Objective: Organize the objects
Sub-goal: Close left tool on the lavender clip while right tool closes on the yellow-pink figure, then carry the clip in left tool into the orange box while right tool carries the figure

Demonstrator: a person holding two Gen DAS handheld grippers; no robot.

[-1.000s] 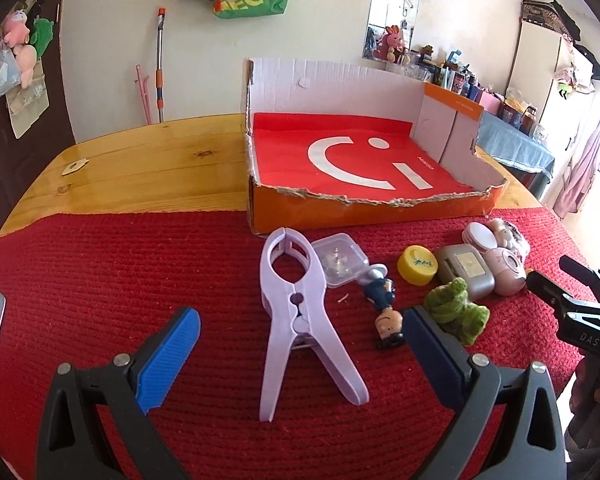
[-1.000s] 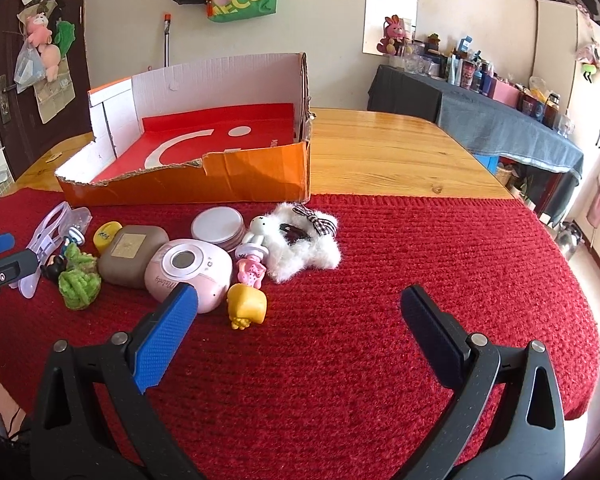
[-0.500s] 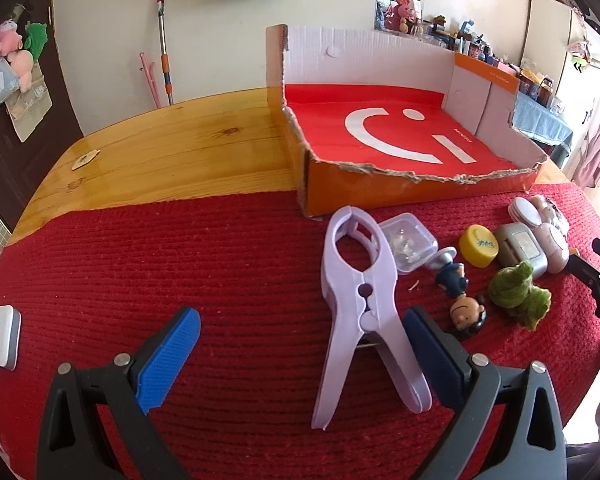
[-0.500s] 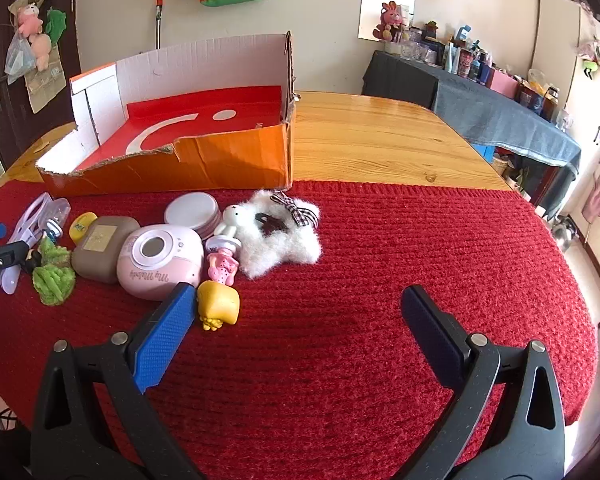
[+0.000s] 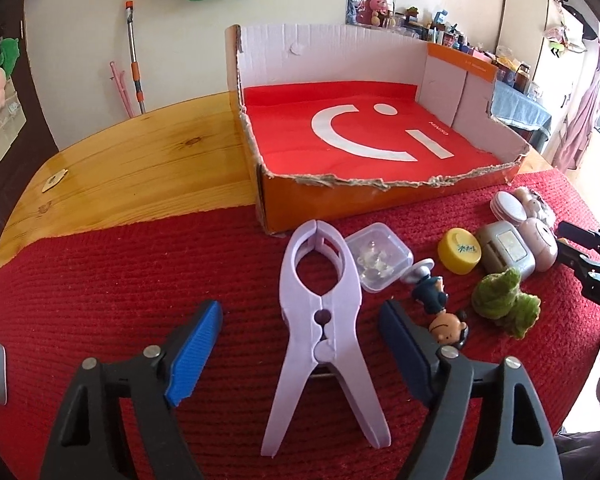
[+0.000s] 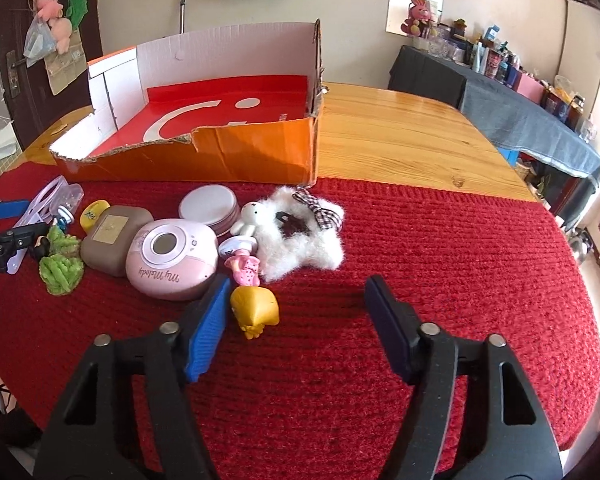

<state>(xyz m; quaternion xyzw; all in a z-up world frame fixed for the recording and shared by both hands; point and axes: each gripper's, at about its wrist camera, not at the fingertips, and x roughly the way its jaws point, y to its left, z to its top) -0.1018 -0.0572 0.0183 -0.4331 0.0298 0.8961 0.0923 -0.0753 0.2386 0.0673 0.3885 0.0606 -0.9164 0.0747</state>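
Observation:
A lilac spring clip (image 5: 320, 292) lies flat on the red mat between the fingers of my left gripper (image 5: 300, 320). Its jaws are closing, and neither pad touches the clip. My right gripper (image 6: 298, 292) is closing too. A small yellow toy (image 6: 256, 306) sits just inside its left blue pad (image 6: 210, 320), and the other pad stands well clear. Behind both stands an orange cardboard box (image 5: 380, 196) with a red floor and nothing in it. The left gripper (image 6: 4, 232) also shows at the left edge of the right wrist view.
Loose items crowd the mat (image 6: 420, 260) in front of the box: a clear case (image 5: 380, 260), yellow cap (image 5: 460, 250), figurine (image 5: 440, 308), green plush (image 5: 500, 304), pink case (image 6: 168, 256), brown case (image 6: 112, 236), white fluffy star (image 6: 304, 236). Bare wooden table (image 5: 140, 160) lies beyond.
Both grippers' jaws have narrowed. The left gripper has come lower and closer, with the clip centred between its fingers. The right gripper has neared the yellow toy, which now lies inside its left pad.

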